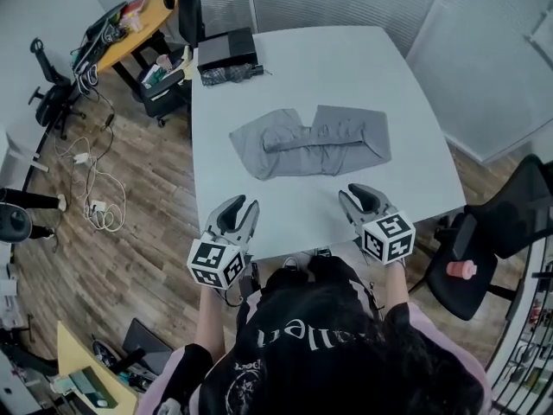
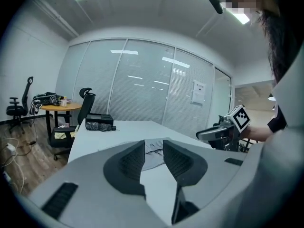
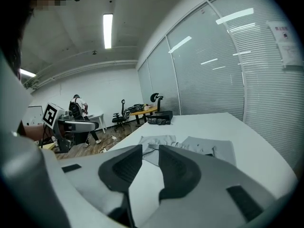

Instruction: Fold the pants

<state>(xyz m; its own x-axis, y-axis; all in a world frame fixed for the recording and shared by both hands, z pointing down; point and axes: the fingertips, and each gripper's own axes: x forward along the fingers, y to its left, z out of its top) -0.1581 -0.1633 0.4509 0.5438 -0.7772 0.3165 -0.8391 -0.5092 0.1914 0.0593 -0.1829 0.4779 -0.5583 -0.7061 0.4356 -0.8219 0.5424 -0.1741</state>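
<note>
Now: both jaws empty, pants lying crosswise ahead

Currently I am holding both grippers over the near edge of the bench [image 1: 346, 59], pointing forward and slightly down.

Left gripper [image 1: 244, 204]: jaws are standing partway apart, gripping nothing. Through the gap I am seeing bare bench and a strip of grey cloth well beyond.

Right gripper [image 1: 356, 192]: same state, jaws partway apart, nothing between the pads.

Pants [image 1: 311, 141] are lying flat around the middle of the bench, straight ahead of me and well apart from both grippers. Their long axis is running left to right across my view, crosswise to the way the jaws are pointing. The left end is looking rumpled and slightly angled; the right end is lying squarer. Whether a fold is already in the cloth I cannot tell from here.

I am judging the left gripper to be lining up with the left end and the right gripper with the right end, each about equally near its own end, so neither hand is favoured. The cloth is presenting its long side to me, so the coming move is probably calling for both hands reaching forward together.
</note>
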